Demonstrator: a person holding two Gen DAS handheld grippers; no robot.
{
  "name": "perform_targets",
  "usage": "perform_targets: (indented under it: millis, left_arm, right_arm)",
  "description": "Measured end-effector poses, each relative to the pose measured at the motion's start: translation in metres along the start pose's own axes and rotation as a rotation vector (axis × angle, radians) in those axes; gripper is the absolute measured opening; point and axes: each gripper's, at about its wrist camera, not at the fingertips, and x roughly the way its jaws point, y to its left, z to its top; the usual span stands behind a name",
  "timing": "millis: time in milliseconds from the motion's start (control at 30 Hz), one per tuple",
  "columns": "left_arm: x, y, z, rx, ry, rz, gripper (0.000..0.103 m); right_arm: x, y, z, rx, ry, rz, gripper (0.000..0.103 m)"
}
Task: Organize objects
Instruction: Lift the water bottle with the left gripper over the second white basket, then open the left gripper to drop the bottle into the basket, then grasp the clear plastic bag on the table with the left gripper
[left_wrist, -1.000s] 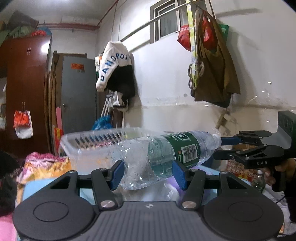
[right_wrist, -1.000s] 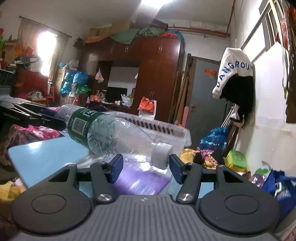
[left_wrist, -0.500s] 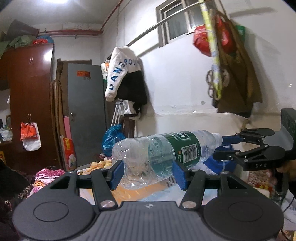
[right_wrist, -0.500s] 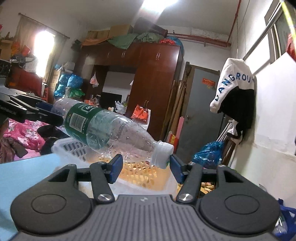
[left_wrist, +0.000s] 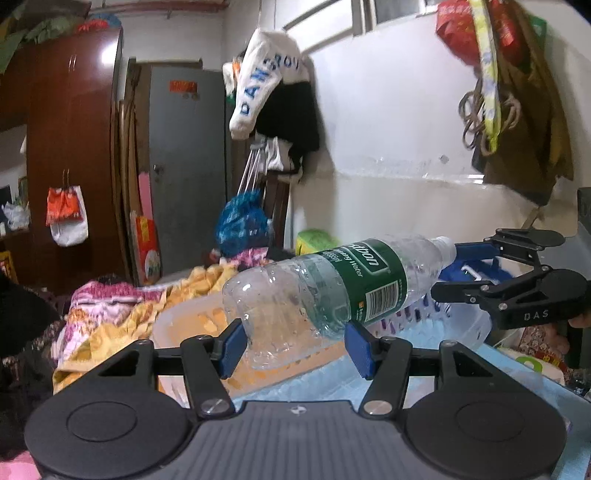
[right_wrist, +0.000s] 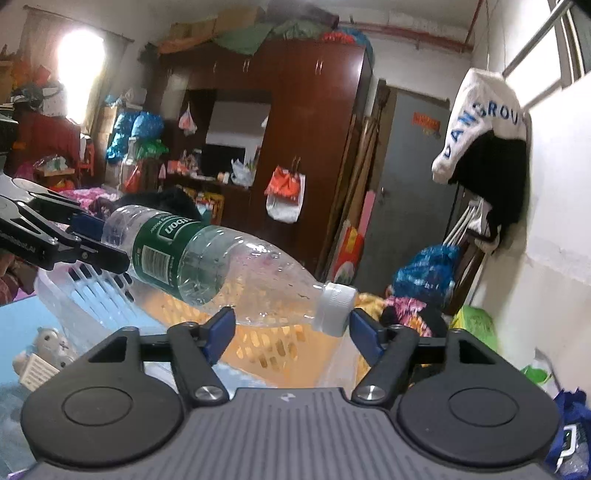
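Observation:
A clear plastic water bottle (left_wrist: 332, 288) with a green label lies almost level in the air above a translucent slotted basket (left_wrist: 177, 325). My left gripper (left_wrist: 295, 347) is shut on the bottle's base end, blue pads pressed to both sides. In the right wrist view the bottle (right_wrist: 207, 262) slants down to its white cap (right_wrist: 334, 308), which lies between my right gripper's (right_wrist: 291, 328) jaws. These jaws are opening, with a gap at the left pad. The left gripper (right_wrist: 107, 243) shows at the far end over the basket (right_wrist: 55, 291). The right gripper (left_wrist: 448, 271) flanks the cap in the left view.
The basket stands on a light blue table (right_wrist: 18, 321) with a small grey plush toy (right_wrist: 51, 343) beside it. Piled colourful bedding (left_wrist: 110, 306) lies behind. A dark wardrobe (right_wrist: 314, 147), a grey door (left_wrist: 184, 166) and hung clothes (left_wrist: 273, 96) line the walls.
Both grippers have carried the bottle sideways, so that the basket now lies beneath it. The right jaws have spread wider around the cap. The left grip is unchanged.

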Motion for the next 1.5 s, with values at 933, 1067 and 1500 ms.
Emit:
perform_targets:
  millis: [933, 1067, 1500]
  left_arm:
    - [-0.128, -0.084, -0.129, -0.108, -0.123, 0.020, 0.103]
    - [-0.124, -0.089, -0.143, -0.072, -0.068, 0.042, 0.103]
    - [-0.101, -0.103, -0.165, -0.052, 0.042, 0.051, 0.099]
  right_arm:
    - [-0.122, -0.013, -0.103, 0.387, 0.006, 0.016, 0.103]
    - [-0.123, -0.020, -0.106, 0.430, -0.026, 0.011, 0.103]
    - [-0.098, 0.001, -0.084, 0.369, 0.022, 0.027, 0.102]
